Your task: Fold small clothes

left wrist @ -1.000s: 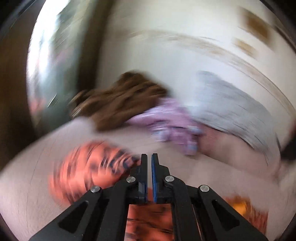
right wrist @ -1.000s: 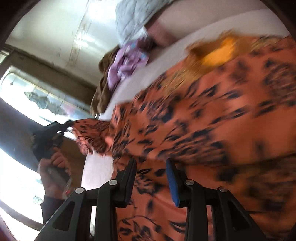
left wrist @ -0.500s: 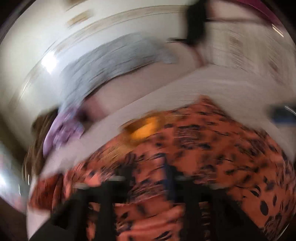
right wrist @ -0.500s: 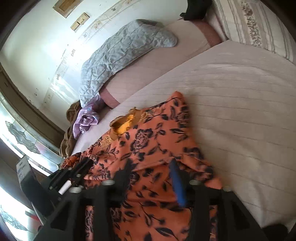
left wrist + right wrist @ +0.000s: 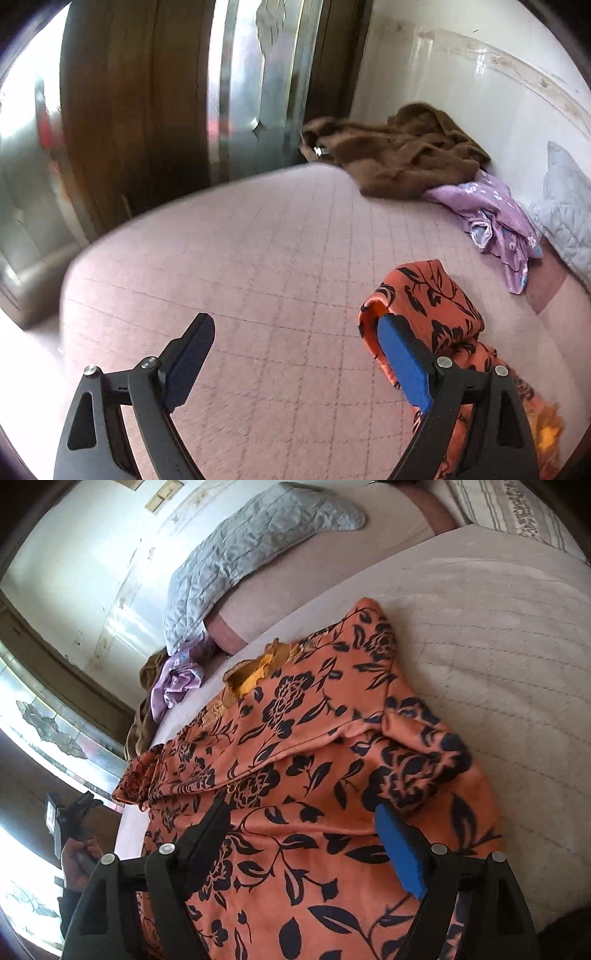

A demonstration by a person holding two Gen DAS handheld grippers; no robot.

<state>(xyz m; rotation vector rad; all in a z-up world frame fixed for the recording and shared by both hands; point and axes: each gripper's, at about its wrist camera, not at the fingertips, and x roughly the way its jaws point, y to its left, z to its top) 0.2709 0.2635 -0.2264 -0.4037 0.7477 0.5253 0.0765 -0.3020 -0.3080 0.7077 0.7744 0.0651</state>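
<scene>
Your orange floral garment lies spread on the quilted pink bed cover. In the right wrist view its long axis runs from about 7 o'clock up to 1 o'clock, with the yellow-lined neckline at the far end near 11 o'clock. In the left wrist view one folded end of it sits at 4 o'clock, just behind the right-hand blue pad.

Your left gripper has its jaws wide and opening, with only bare cover between them. Your right gripper is also wide and opening, hovering over the cloth without pinching it.

Beyond, a brown garment and a purple one are heaped at 1 to 2 o'clock near the white wall, a grey quilted pillow beside them. Glass doors in a dark wooden frame stand at 12 o'clock.
</scene>
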